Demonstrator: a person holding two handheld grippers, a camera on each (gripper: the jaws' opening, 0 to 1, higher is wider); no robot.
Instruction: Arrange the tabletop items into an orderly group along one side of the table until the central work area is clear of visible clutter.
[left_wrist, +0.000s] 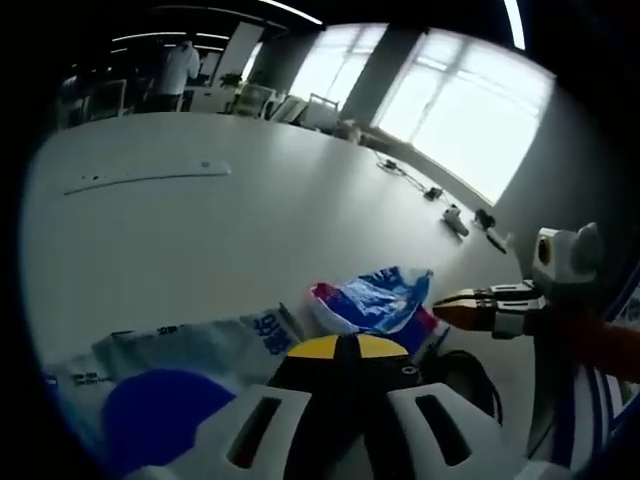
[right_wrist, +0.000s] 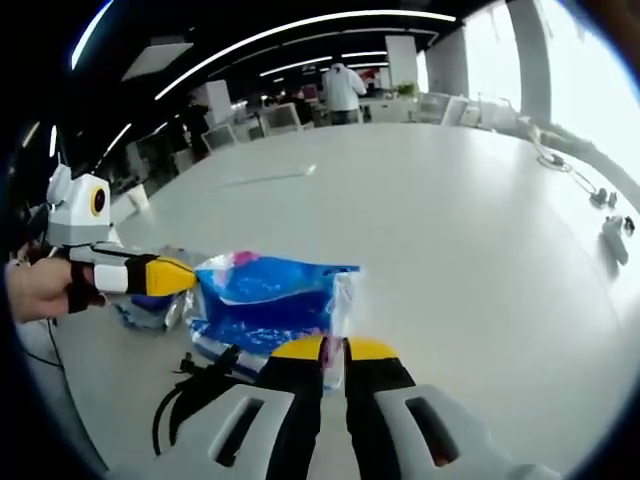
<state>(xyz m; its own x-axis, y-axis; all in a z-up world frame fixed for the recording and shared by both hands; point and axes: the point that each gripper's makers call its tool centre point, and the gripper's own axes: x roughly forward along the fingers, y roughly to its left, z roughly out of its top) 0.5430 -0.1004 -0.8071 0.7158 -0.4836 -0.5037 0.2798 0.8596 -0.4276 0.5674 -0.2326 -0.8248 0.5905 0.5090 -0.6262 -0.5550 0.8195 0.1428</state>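
In the left gripper view we see our left claw (left_wrist: 350, 347) rising from six o'clock, its yellow tips pressed together with no gap; whether anything is pinched between them we cannot tell. Just beyond the tips, toward one o'clock, a blue, red and white packet (left_wrist: 375, 300) lies crumpled on the white surface (left_wrist: 220, 230). At seven to nine o'clock of the tips lies a pale plastic bag (left_wrist: 190, 345) with blue print. A black cable (left_wrist: 465, 368) curls at four o'clock. From three o'clock the right claw (left_wrist: 455, 312) reaches in, its orange tip just beside the packet. A long white strip (left_wrist: 150, 177) lies well apart, toward eleven o'clock.

In the right gripper view the right claw (right_wrist: 334, 348) stands at six o'clock, tips clamped on a thin edge of the blue packet (right_wrist: 265, 300), which spreads toward eleven o'clock. The left claw (right_wrist: 180, 276) comes in from nine o'clock, held by a hand (right_wrist: 40, 288), its yellow tip touching the packet's left end. The black cable (right_wrist: 190, 385) lies at eight o'clock. Small dark items and a cord (right_wrist: 600, 200) sit along the far edge at two o'clock. A person (right_wrist: 343, 88) stands in the background at twelve.
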